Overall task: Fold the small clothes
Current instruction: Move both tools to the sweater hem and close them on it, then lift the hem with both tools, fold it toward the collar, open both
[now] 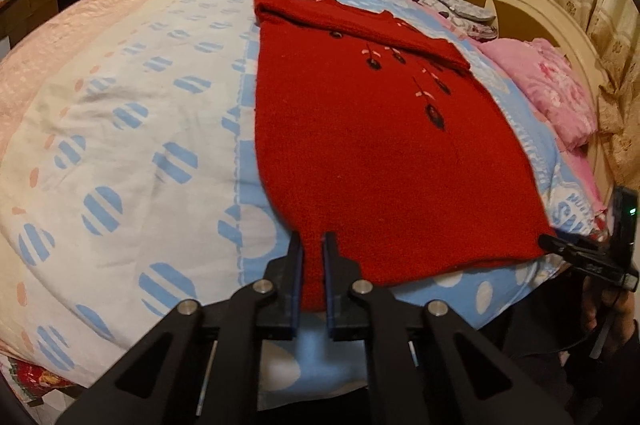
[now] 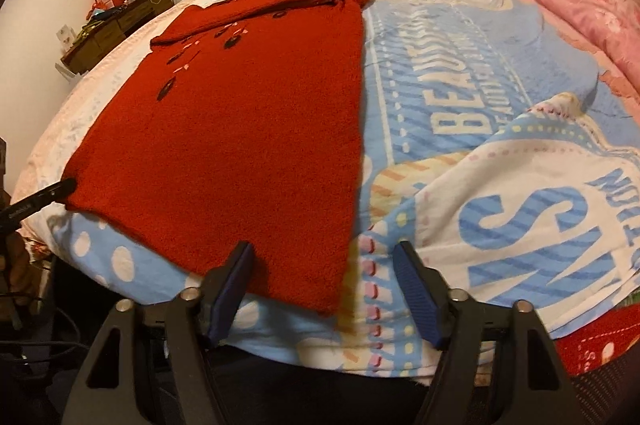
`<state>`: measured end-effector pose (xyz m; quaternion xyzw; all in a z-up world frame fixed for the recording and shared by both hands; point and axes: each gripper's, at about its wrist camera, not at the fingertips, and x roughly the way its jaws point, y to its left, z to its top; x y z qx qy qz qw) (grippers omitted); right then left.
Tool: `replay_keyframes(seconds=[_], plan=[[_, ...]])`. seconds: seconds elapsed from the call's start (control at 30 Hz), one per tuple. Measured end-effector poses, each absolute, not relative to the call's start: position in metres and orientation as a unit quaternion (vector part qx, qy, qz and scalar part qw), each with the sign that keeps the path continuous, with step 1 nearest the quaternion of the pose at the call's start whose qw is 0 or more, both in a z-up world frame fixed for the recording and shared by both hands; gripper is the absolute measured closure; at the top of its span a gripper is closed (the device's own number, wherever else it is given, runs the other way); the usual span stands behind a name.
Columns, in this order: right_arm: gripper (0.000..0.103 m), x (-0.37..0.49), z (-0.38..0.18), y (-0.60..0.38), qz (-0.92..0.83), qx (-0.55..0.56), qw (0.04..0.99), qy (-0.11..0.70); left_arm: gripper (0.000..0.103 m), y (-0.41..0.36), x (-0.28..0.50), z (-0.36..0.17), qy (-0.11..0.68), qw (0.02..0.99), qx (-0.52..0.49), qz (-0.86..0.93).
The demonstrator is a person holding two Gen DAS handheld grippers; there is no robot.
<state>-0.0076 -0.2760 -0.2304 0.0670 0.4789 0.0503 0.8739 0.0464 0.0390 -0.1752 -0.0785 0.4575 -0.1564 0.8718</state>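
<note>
Sweater point(image 1: 372, 153) fills frame centre on your bed point(image 1: 120, 129); left tongs point(image 1: 313, 245) pinch its near hem, right tongs point(image 2: 324, 257) gape wide around its corner.

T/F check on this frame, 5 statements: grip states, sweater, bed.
1. The left gripper is closed on the red sweater's near hem. True.
2. The right gripper is clamped on the sweater. False: its jaws stand wide open around the near corner.
3. The sweater lies on the floor. False: it lies on the blue and white bedspread.
4. The sleeves are folded across the sweater's far end. True.
5. The sweater is plain. False: dark and pink embroidery shows.
</note>
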Motion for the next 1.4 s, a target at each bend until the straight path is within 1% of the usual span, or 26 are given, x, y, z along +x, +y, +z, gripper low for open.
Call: replay_keyframes(seconds=[0.03,0.07,0.1,0.17,0.4,0.5,0.67,0.8,1.03,1.4], plan=[[0.065,-0.008,-0.230,-0.277,0.051,0.070,0.873,0.480,0.094,0.041,0.046,-0.174,0.457,0.871,-0.085,-0.160],[0.084,-0.008,-0.230,-0.279,0.055,0.077,0.871,0.481,0.094,0.042,0.046,-0.173,0.457,0.870,-0.086,-0.161],[0.092,-0.009,-0.229,-0.281,0.062,0.089,0.870,0.481,0.094,0.043,0.046,-0.172,0.456,0.871,-0.085,-0.162],[0.095,-0.011,-0.226,-0.287,0.067,0.112,0.871,0.473,0.095,0.043,0.045,-0.170,0.452,0.873,-0.084,-0.164],[0.097,-0.022,-0.199,-0.290,0.080,0.124,0.898,0.415,0.096,0.045,0.042,-0.156,0.432,0.879,-0.101,-0.176],[0.097,-0.022,-0.196,-0.294,0.076,0.133,0.901,0.405,0.096,0.048,0.045,-0.152,0.430,0.876,-0.117,-0.181],[0.098,-0.024,-0.156,-0.291,0.087,0.135,0.925,0.343,0.096,0.045,0.056,-0.135,0.405,0.887,-0.116,-0.189],[0.098,-0.009,-0.120,-0.286,0.090,0.128,0.940,0.302,0.096,0.043,0.076,-0.117,0.387,0.895,-0.117,-0.190],[0.098,0.029,-0.089,-0.289,0.082,0.125,0.951,0.270,0.096,0.043,0.110,-0.084,0.351,0.909,-0.120,-0.192],[0.098,0.067,-0.065,-0.295,0.079,0.130,0.957,0.246,0.096,0.042,0.144,-0.062,0.324,0.919,-0.129,-0.185]])
